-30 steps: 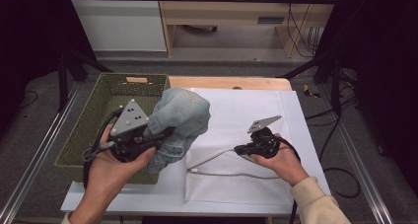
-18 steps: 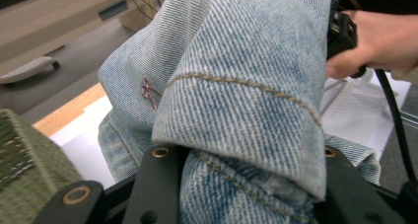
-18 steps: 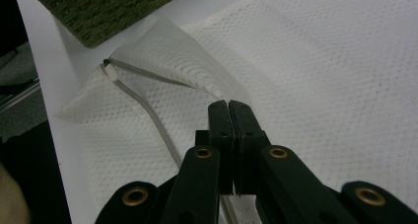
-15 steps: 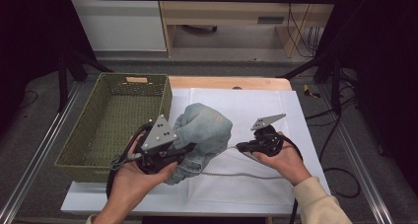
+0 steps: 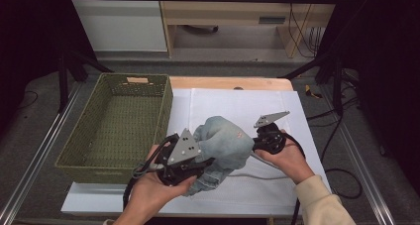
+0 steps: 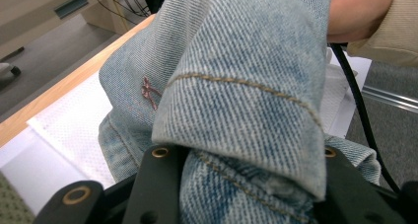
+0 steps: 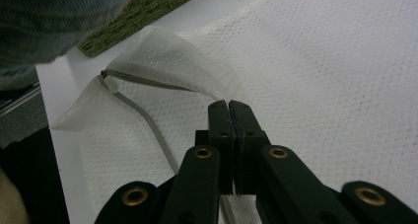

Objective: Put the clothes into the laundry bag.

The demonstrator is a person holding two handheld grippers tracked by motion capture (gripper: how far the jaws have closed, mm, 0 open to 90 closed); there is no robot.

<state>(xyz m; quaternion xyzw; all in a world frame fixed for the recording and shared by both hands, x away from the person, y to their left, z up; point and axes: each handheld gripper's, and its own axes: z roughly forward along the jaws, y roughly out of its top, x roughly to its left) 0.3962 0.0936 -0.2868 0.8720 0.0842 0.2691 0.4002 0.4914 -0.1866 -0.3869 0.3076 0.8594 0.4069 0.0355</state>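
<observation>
We are holding a bunched pair of light blue jeans [image 5: 223,140] in the left hand-held gripper [image 5: 190,163], whose jaws are clamped on a thick fold of denim; in the left gripper view the stitched hem [image 6: 246,86] is draping right over them. The bundle is hanging just above the white mesh laundry bag [image 5: 237,108] spread on the bench [image 5: 223,83], beside the green woven basket [image 5: 111,121]. The right hand-held gripper [image 5: 253,150] is pinched shut on the bag's upper layer beside the grey zipper [image 7: 148,120], and in the right gripper view that layer is standing up off the bench as a small tent [image 7: 162,61]. We judge that we are at the stage of opening the bag so the jeans can go in. The next move, as we see it, is calling for the right side to be lifting the mouth wider while the left is steering the denim toward that opening without snagging the zipper.
</observation>
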